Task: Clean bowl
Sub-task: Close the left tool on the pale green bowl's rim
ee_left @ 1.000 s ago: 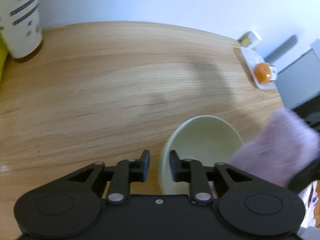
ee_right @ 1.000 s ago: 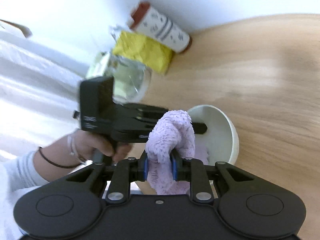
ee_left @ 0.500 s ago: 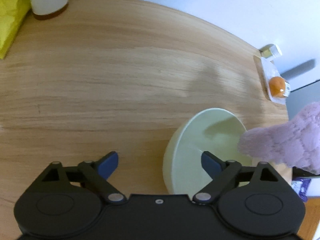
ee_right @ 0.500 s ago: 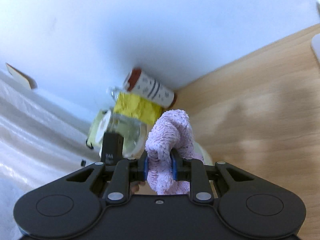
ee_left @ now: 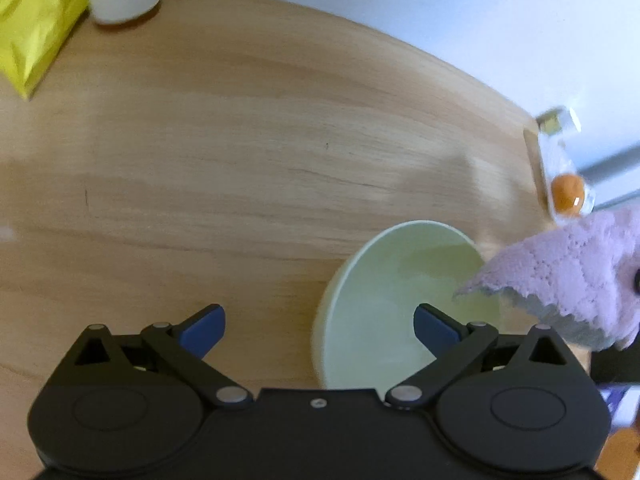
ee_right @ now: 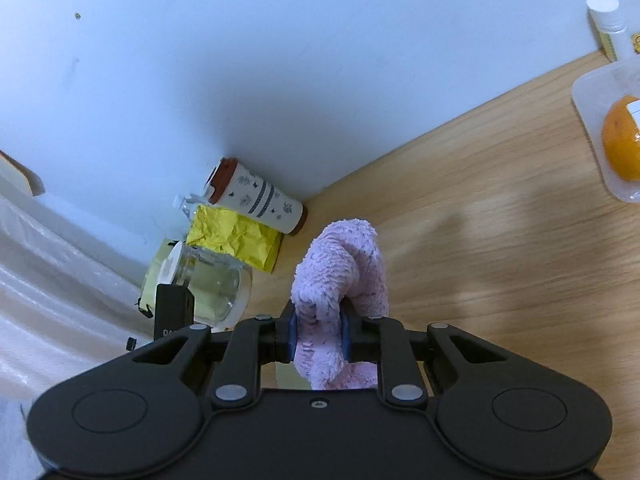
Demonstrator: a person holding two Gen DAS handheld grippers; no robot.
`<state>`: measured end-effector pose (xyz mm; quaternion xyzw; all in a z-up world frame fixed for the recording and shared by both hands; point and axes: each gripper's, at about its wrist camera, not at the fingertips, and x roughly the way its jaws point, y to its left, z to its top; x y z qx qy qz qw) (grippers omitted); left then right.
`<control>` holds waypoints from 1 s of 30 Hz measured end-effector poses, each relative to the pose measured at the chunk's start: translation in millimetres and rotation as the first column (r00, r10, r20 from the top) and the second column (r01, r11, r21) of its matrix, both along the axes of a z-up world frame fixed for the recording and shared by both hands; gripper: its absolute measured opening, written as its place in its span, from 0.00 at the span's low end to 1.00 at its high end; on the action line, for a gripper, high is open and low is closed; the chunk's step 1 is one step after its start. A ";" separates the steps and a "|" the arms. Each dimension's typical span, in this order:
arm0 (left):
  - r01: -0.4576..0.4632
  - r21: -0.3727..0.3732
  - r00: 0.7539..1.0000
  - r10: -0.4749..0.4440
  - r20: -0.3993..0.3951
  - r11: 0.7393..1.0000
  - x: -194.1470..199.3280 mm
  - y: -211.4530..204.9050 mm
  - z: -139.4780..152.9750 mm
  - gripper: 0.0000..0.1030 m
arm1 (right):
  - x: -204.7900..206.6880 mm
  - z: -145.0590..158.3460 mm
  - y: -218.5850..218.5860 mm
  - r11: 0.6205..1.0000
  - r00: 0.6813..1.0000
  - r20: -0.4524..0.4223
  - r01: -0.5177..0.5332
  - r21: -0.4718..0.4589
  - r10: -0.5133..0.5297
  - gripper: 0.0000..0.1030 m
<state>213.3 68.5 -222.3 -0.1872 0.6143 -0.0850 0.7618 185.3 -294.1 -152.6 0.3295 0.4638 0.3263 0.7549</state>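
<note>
A pale green bowl [ee_left: 404,304] rests on the wooden table [ee_left: 260,140], empty inside. My left gripper [ee_left: 318,326] is open wide, its fingers astride the bowl's near left rim without touching it. My right gripper [ee_right: 318,330] is shut on a fluffy pink cloth [ee_right: 344,264], lifted above the table. The cloth also shows in the left wrist view [ee_left: 568,268], hanging over the bowl's right edge. The bowl is hidden in the right wrist view.
A patterned white cup [ee_right: 256,196], a yellow bag [ee_right: 236,240] and a glass jar [ee_right: 212,288] stand at the wall on the left. A clear tray with an orange [ee_right: 622,144] and a small white bottle [ee_right: 608,24] sit at the right.
My left gripper let go of the bowl's rim, opened wide and drew back. My right gripper lifted the cloth up out of the bowl.
</note>
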 end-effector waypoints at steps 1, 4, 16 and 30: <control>-0.026 -0.017 1.000 0.026 0.008 1.000 -2.1 0.8 0.1 0.99 | 0.4 0.5 -2.3 1.000 1.000 0.005 0.004 0.002 -0.004 0.22; -0.073 -0.046 0.997 0.073 0.007 0.996 -5.8 1.7 -1.1 0.99 | 2.2 -0.9 -9.8 1.000 1.000 0.005 0.013 0.019 -0.013 0.21; -0.142 -0.028 0.989 0.143 0.042 0.989 -13.2 -5.6 0.1 0.65 | -1.6 -4.3 -33.0 0.997 0.999 0.001 0.034 0.063 -0.034 0.21; -0.166 -0.052 0.985 0.168 0.037 0.985 -12.7 -15.0 -2.4 0.43 | -5.8 -15.8 -33.2 0.996 1.000 -0.010 0.010 0.086 -0.009 0.21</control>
